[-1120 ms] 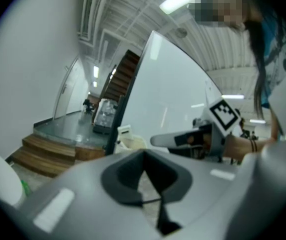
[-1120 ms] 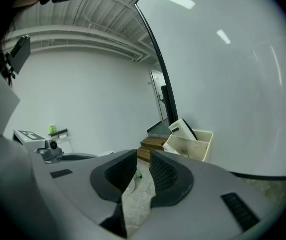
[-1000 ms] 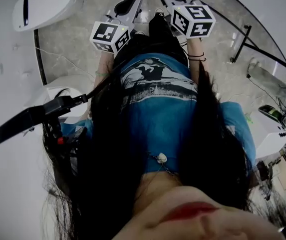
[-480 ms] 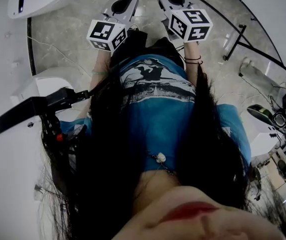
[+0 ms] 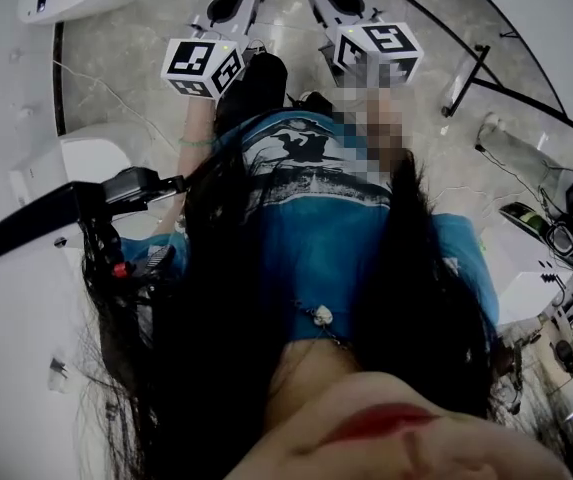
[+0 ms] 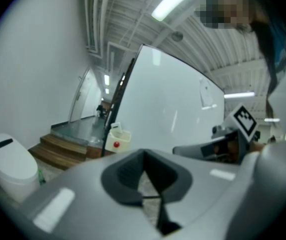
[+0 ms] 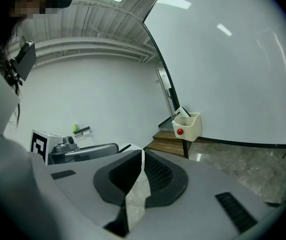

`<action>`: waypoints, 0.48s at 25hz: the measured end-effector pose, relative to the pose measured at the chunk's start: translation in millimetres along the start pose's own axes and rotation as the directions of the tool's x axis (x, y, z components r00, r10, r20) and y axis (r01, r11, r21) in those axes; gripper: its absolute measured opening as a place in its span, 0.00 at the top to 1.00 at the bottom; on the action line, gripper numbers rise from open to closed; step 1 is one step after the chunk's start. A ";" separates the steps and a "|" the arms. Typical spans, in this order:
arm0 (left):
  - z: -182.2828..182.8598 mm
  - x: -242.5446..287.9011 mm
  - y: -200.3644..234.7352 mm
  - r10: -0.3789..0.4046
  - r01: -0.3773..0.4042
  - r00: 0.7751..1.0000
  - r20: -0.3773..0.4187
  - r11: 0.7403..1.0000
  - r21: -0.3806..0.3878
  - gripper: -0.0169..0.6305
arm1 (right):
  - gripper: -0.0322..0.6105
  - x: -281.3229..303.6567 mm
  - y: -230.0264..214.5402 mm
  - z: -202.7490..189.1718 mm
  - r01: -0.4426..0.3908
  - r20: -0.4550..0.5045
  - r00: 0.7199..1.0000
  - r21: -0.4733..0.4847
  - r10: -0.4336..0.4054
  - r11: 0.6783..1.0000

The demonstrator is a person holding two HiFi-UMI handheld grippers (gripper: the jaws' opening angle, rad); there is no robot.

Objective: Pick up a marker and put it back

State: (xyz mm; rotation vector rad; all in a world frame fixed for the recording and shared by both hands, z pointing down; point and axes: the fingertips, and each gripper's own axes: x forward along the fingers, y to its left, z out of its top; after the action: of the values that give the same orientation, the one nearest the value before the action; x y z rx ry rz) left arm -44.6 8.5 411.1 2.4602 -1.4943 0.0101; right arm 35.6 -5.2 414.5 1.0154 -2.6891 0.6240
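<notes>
Since no marker shows plainly in any view, my best guess is that it sits in the cream holder (image 7: 187,125) hung at the lower edge of the whiteboard (image 7: 232,69). A pale slanted piece (image 7: 185,112) pokes out of the top and could be it, but it's too small to tell, so the long axis is unknown beyond that lean. There's a small red round thing (image 7: 180,131) on the holder's front.

The holder is far off, well apart from both sets of jaws. From my right gripper (image 7: 142,155) it lies ahead, to the right and above the jaw line; from my left gripper (image 6: 143,156) it's ahead and a bit left. It looks bigger in the right gripper view, so I judge the right is nearer and should do the reach.

Right jaws: a narrow slit with marble floor (image 7: 242,164) seen through it, nothing between. Left jaws: tips together, empty, with a small wedge of floor behind them.

Pads are dark ribbed rubber, cupped; gripper bodies are smooth grey plastic. Whiteboard is glossy with a dark frame. Holder is boxy matte plastic. Floor is polished veined stone, with wooden steps (image 6: 63,149) at far left. Pick not started — approach comes first.
</notes>
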 end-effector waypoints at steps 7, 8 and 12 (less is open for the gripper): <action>-27.8 -37.0 -96.1 0.029 -0.029 0.999 0.017 0.999 -0.016 0.97 | 0.91 -98.6 18.5 -43.7 -0.035 -0.012 0.999 -0.026 0.035 0.999; -32.4 -40.0 -106.0 0.033 -0.032 0.999 0.017 0.999 -0.021 0.97 | 0.91 -108.0 19.0 -49.0 -0.039 -0.016 0.999 -0.029 0.039 0.999; -44.6 -46.0 -115.4 0.031 -0.031 1.000 -0.004 0.999 -0.030 0.97 | 0.91 -114.4 19.4 -60.3 -0.039 -0.028 0.999 -0.016 0.039 0.999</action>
State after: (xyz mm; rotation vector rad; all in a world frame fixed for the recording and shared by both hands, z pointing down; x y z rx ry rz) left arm 40.3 109.0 422.4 2.4121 -1.5206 -0.0021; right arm 110.0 101.9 424.6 0.9449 -2.6911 0.6178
